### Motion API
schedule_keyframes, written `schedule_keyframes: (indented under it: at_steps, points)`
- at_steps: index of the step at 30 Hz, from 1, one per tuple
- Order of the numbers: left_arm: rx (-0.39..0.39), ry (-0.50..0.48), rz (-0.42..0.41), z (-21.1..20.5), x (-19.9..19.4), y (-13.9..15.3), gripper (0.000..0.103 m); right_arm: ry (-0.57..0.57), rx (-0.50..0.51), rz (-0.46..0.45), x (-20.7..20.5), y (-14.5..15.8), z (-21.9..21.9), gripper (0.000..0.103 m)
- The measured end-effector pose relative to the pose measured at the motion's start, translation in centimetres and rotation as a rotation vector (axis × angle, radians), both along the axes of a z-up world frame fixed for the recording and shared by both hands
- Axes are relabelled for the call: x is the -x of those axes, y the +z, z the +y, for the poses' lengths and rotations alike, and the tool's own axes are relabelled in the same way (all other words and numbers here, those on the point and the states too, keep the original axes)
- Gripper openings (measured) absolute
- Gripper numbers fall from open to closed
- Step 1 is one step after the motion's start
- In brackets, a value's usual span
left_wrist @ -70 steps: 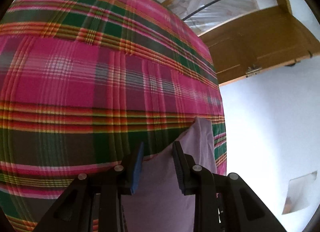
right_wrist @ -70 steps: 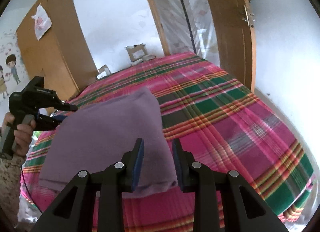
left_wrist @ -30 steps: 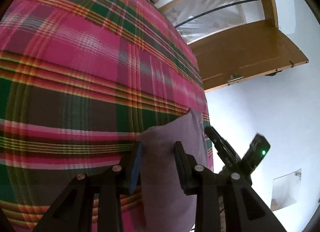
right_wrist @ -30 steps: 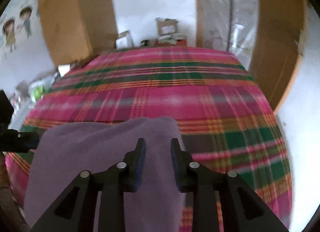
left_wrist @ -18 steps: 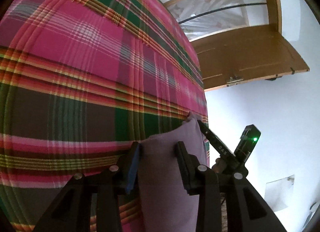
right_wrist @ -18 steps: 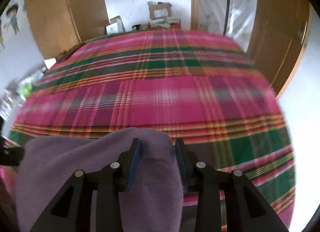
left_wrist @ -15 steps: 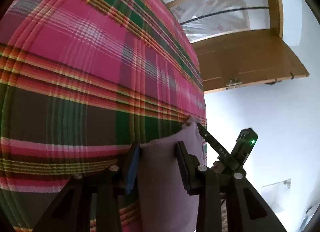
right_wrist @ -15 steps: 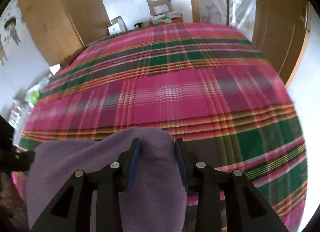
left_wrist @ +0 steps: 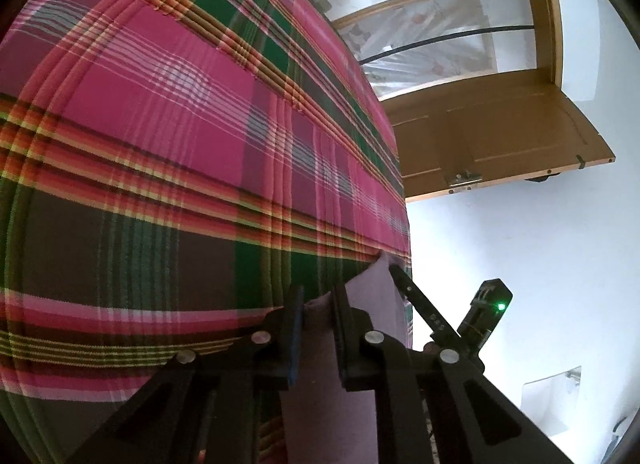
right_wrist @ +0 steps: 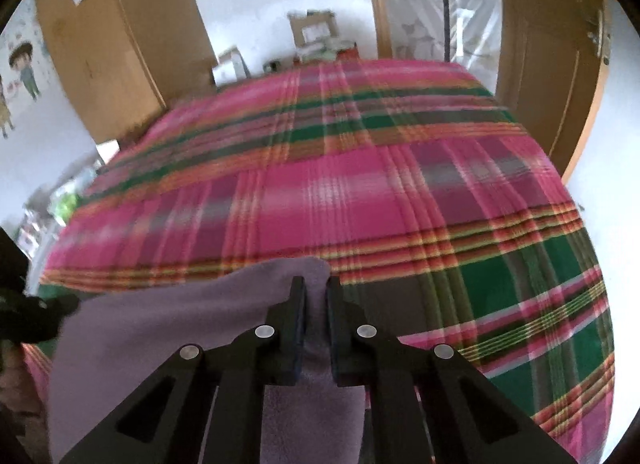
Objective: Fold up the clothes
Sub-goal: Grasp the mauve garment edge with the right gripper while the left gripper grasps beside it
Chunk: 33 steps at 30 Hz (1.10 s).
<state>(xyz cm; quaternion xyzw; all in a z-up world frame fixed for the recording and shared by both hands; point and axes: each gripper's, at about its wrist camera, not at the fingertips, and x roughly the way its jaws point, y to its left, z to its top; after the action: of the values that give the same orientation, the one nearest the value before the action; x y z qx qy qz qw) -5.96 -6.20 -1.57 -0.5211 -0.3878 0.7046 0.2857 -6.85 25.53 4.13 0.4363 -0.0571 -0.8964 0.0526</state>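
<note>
A folded purple cloth [left_wrist: 328,416] lies at the near edge of a bed with a pink, green and orange plaid cover [left_wrist: 160,144]. My left gripper [left_wrist: 319,296] is closing its jaws on one corner of the cloth, and the fabric bunches between the pads. My right gripper [right_wrist: 316,288] is closing on the opposite corner of the purple cloth [right_wrist: 160,328], which is also pinched between its pads. The right gripper [left_wrist: 440,328] shows in the left wrist view at the cloth's far end. The left gripper [right_wrist: 24,316] shows dark at the left edge of the right wrist view.
The plaid cover [right_wrist: 360,184] stretches ahead of both grippers. A wooden door [left_wrist: 500,136] stands ajar by the bed's right side. A wooden wardrobe [right_wrist: 100,44] and cardboard boxes [right_wrist: 312,28] stand beyond the bed's far end, against white walls.
Both pairs of jaws have narrowed from a wide gap around the cloth's corners to a pinch on them. Both grippers sank slightly toward the bed.
</note>
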Motion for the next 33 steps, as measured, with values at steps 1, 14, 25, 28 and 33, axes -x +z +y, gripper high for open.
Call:
schedule_keyframes:
  at_steps: [1, 14, 25, 28, 33]
  points:
    - [0.002, -0.001, 0.000, -0.1, 0.0, 0.0, 0.015, 0.001, -0.013, 0.001, 0.0, 0.0, -0.2, 0.011]
    - [0.092, -0.012, 0.059, -0.1, -1.9, 2.5, 0.025, -0.029, 0.024, 0.025, -3.3, 1.4, 1.3, 0.025]
    - [0.080, -0.091, 0.086, 0.2, -4.8, 3.5, 0.042, -0.018, 0.174, 0.069, -10.2, 1.1, 2.6, 0.035]
    - [0.097, -0.124, 0.087, 0.8, -5.5, 3.5, 0.044, 0.015, 0.157, 0.078, -11.5, 0.9, 1.5, 0.036]
    - [0.138, -0.155, 0.054, 1.9, -6.1, 2.9, 0.047, 0.011, 0.121, 0.060, -11.9, -0.3, 0.7, 0.036]
